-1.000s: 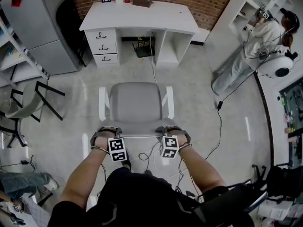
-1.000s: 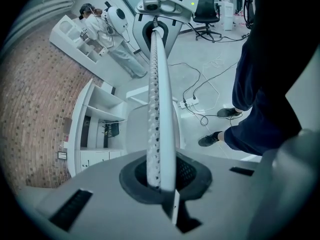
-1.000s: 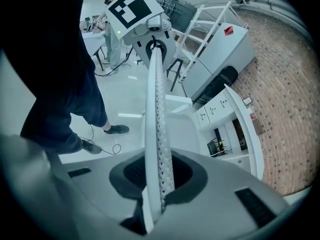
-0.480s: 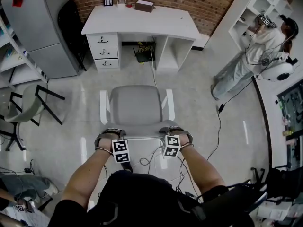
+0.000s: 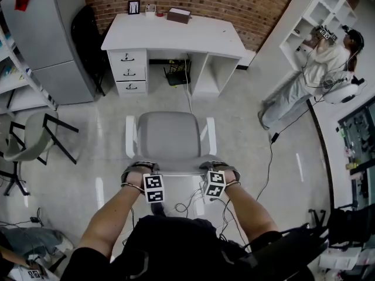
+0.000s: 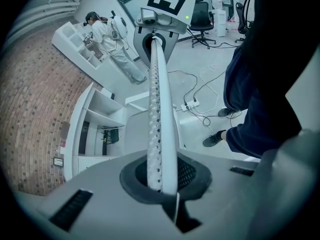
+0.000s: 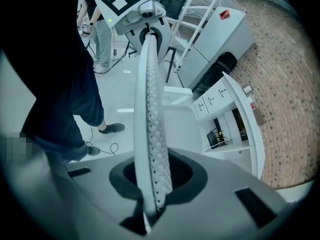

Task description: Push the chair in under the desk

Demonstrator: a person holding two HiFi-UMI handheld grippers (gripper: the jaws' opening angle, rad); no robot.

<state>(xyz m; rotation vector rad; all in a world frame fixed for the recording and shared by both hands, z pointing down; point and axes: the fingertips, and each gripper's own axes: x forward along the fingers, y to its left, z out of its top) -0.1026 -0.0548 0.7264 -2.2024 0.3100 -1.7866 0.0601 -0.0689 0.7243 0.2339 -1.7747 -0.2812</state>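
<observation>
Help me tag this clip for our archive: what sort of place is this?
Probably a lab or studio staged as an office: a white desk with drawers against a brick wall, white shelving where another person works, and loose cables trailing across the floor.

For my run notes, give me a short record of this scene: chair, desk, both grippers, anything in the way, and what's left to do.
chair: grey seat, on open floor facing the desk, not under it
desk: white, ahead of the chair, kneehole towards it
left gripper: shut on the chair's top back edge
right gripper: shut on the same edge
in the way: a thin cable on the floor between chair and desk
person: far right, clear of the path
left to do: push the chair in
</observation>
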